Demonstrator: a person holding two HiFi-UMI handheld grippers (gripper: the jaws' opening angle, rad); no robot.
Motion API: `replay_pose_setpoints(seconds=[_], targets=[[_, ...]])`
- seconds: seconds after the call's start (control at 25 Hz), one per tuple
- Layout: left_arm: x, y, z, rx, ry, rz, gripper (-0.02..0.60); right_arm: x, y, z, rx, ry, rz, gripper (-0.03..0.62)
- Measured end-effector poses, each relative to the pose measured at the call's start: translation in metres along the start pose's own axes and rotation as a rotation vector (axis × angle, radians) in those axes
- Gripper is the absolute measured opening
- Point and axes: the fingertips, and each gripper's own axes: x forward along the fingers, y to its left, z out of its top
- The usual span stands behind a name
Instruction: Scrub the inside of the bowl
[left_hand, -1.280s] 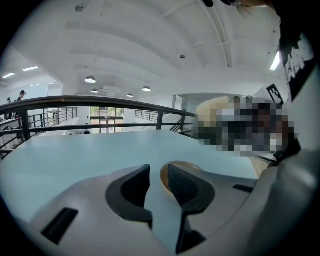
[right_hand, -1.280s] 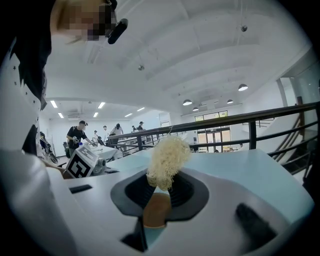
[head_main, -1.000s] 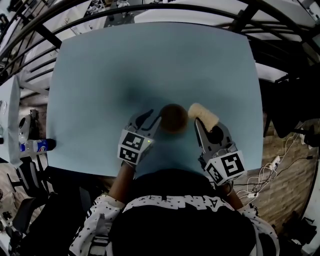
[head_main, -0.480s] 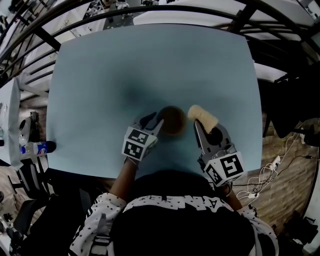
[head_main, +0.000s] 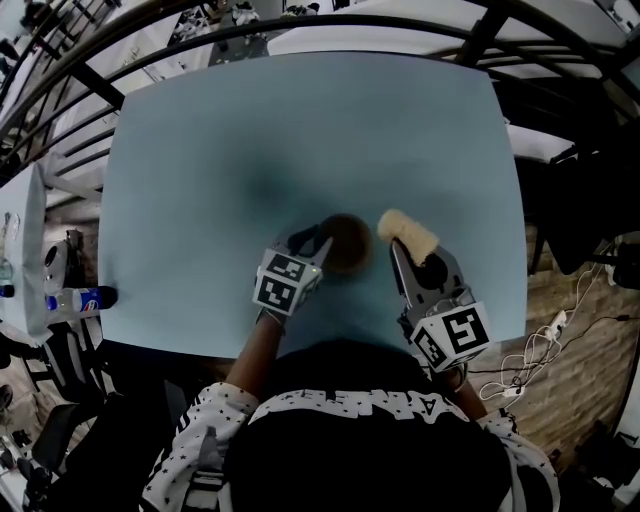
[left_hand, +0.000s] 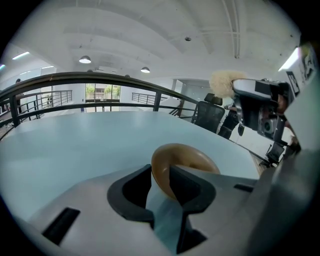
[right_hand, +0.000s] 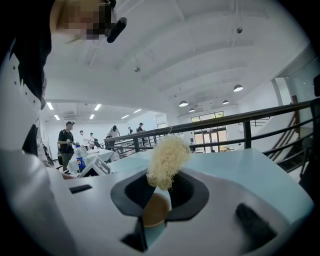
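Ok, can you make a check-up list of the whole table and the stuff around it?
Surface: light blue table, bare around the job.
Job's things: brown bowl upright on the table; pale scrubber held to its right, not inside.
Clutter: nothing seen on the table.
Grippers: left gripper pinches the bowl's near rim with its fingers; right gripper is shut on the scrubber.
Cables: white cables on the floor at the right.
Surroundings: black railing, a bottle left of the table, people far off.

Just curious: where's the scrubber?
Head view: the fluffy yellow scrubber is clamped in the jaws of the right gripper, right of the round brown bowl.
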Motion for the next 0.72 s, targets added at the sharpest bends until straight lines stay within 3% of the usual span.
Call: replay_pose_setpoints(seconds=[0.24,0.4,0.72], targets=[[0.004,0.001,-0.001,0.033,0.049,0.024,0.105,-0.006,-0.003,0.004,-0.002,0.001,-0.010,0.060],[0.008,0.001,-0.002,0.046,0.066,0.039,0.052,-0.009,-0.005,0.003,-0.003,-0.001,-0.013,0.060],[0.002,0.000,0.006,0.060,0.031,0.084,0.035,-0.012,-0.002,0.003,-0.013,-0.009,-0.004,0.060]])
